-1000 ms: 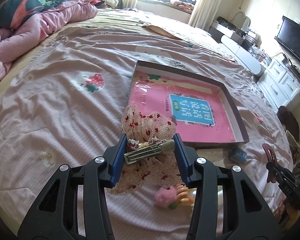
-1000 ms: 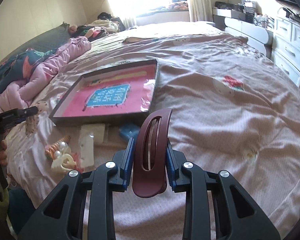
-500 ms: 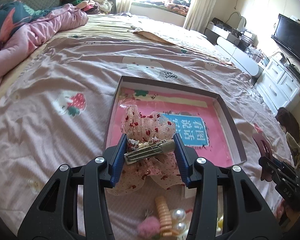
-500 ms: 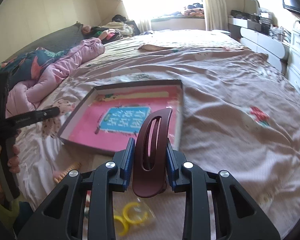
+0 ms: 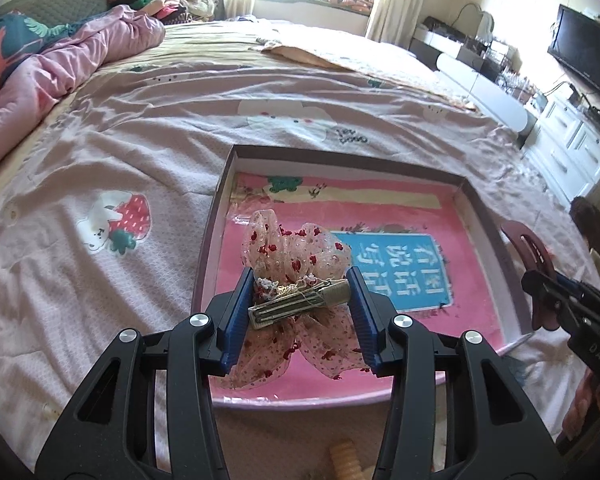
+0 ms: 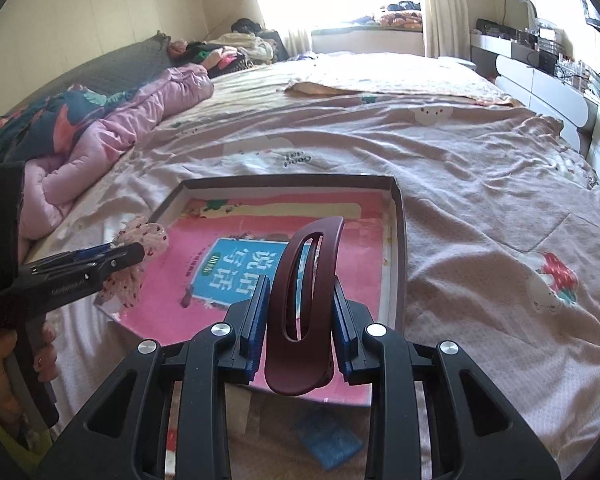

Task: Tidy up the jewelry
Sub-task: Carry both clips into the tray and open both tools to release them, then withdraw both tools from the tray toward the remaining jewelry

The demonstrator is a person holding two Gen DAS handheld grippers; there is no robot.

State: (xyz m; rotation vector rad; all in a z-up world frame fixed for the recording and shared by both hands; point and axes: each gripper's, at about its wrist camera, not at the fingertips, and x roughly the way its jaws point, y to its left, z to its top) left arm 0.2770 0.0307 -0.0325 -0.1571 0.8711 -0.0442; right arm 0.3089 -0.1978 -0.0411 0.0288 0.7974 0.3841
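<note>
two grippers, two hair pieces, one shallow box: that is the count that matters here. the left gripper (image 5: 300, 300) is pinching a sheer bow hair clip (image 5: 296, 256) dotted with red, its blue pads pressed on the two ends of the metal clip bar, so the gauze loops hang free above and below the grip instead of being crushed. it hovers low in the centre of the left wrist view, over the near left part of the box (image 5: 416, 168). the right gripper (image 6: 299, 312) is clamped on a dark maroon hair claw (image 6: 306, 292), held upright by its sides with the curved spine towards the camera; gripping the flat flanks likely keeps the smooth plastic from twisting out. it hangs at lower centre of the right wrist view, over the near edge of the box.

the box lies on the pink bedsheet (image 6: 480, 184), open side up, with a pink printed sheet as its floor; no jewelry shows inside it. both pieces are held above it, which suggests it is the place for sorting, and each is probably about to be set down.

other counts: one blue packet (image 6: 328, 440) at the bottom of the right wrist view, one ridged tan piece (image 5: 346, 460) at the bottom edge of the left view, too cropped to name.
</note>
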